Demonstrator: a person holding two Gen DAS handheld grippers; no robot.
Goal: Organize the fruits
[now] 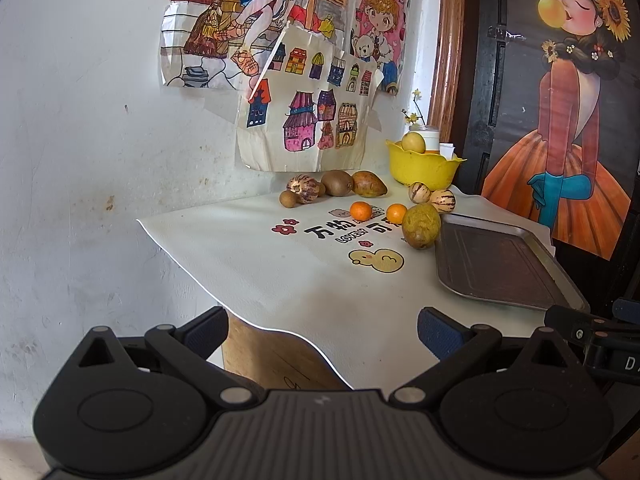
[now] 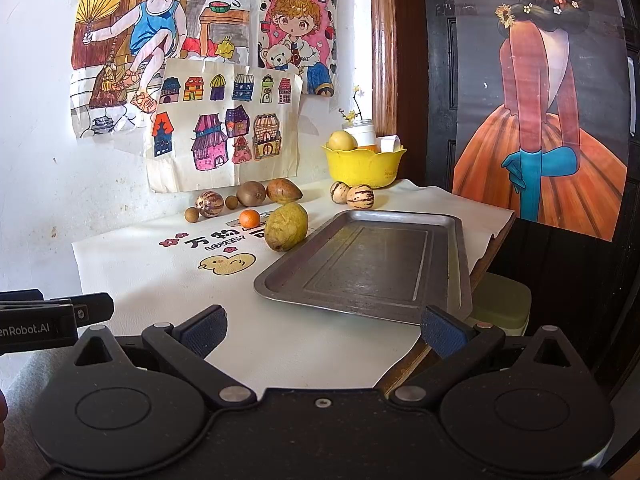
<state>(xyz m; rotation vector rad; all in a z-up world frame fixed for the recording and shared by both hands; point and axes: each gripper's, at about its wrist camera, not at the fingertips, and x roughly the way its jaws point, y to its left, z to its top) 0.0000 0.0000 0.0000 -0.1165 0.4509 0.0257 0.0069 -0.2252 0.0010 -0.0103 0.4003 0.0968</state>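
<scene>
the white cloth on the worktop carries printed chinese characters "万物" and, below them, the word "lovely", centre left of the right wrist view; further characters are hidden behind fruit. the cartoon child poster, upper centre, reads "morning". the left gripper body, at the left edge, shows "enrobot.ai", cut off. the yellow bowl bears small raised lettering, too small to read.

right gripper: jaws wide apart, nothing between | metal tray: bare, table's right edge | green-yellow fruit: touching tray's far-left corner
</scene>
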